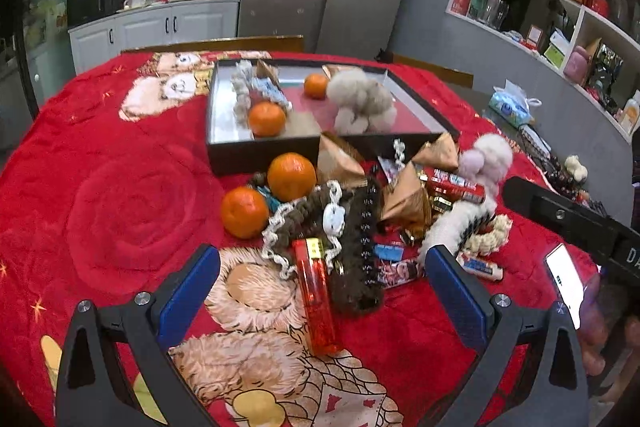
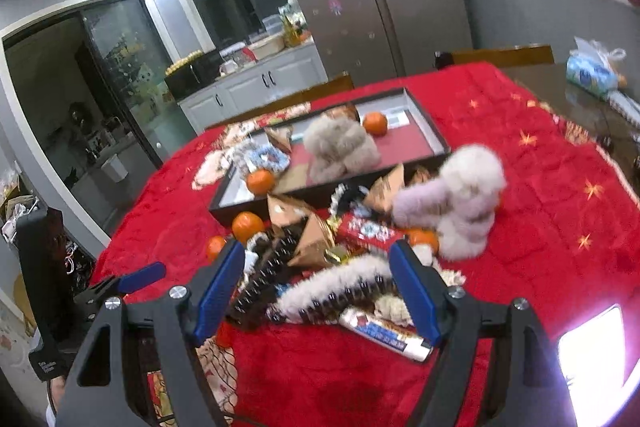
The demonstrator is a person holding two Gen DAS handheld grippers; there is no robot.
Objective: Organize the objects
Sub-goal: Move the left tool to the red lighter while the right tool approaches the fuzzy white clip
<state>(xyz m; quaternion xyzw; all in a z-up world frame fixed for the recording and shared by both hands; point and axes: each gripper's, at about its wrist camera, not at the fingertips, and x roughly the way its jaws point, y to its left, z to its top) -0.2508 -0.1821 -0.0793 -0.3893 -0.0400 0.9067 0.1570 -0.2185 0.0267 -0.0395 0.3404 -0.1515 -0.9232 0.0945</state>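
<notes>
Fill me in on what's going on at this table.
Someone is sorting a pile of clutter into a black tray on a red blanket. Both hand-held grippers are open and empty: the left hand-held gripper is over a red lighter, the right hand-held gripper over a white furry hair clip. Oranges and a plush toy already lie in the tray.

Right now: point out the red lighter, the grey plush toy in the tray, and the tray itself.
red lighter [image 1: 316, 297], left wrist view, middle of its body.
grey plush toy [image 1: 360, 99], left wrist view, its fluffy body.
tray [image 1: 256, 155], left wrist view, near outer wall.
</notes>
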